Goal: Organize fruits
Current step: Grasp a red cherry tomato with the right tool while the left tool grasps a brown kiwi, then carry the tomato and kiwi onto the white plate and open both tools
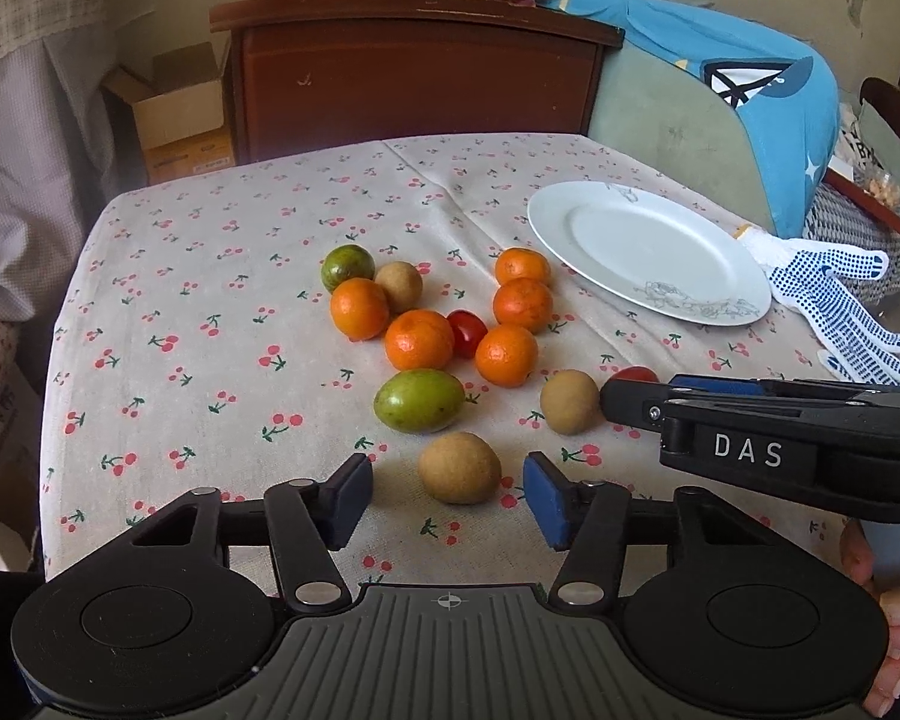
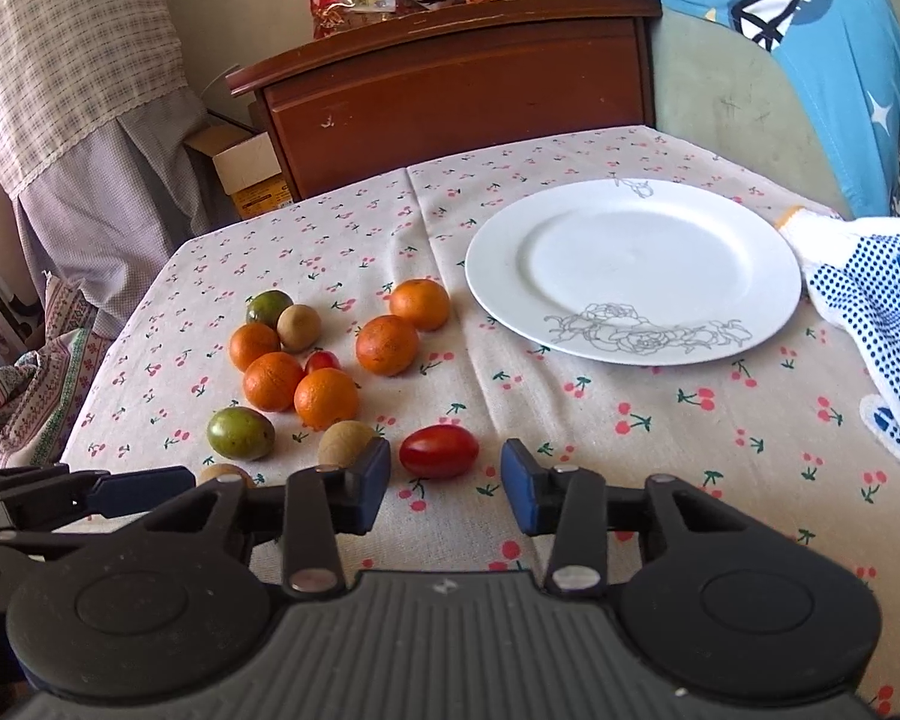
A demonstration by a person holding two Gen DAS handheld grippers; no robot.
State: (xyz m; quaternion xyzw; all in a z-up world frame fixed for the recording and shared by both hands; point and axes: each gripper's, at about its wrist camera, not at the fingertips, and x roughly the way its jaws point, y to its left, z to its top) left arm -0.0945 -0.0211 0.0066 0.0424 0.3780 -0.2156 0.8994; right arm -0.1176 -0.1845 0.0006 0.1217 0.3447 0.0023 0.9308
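Left tongs (image 1: 447, 492) gaping w/ a brown fruit (image 1: 460, 468) between the pads, not pinched yet. Right tongs (image 2: 444, 483) likewise apart, red tomato (image 2: 439, 450) just ahead in the gap, untouched. Beyond both: oranges (image 1: 419, 339), green fruits, all loose on the counter (image 1: 210, 276). Farther right, plate (image 2: 633, 270) bare, so nothing sorted, everything left imo. Left view alone shows right tongs side-on; right view shows plate's flower print + glove (image 2: 870, 300) close up.
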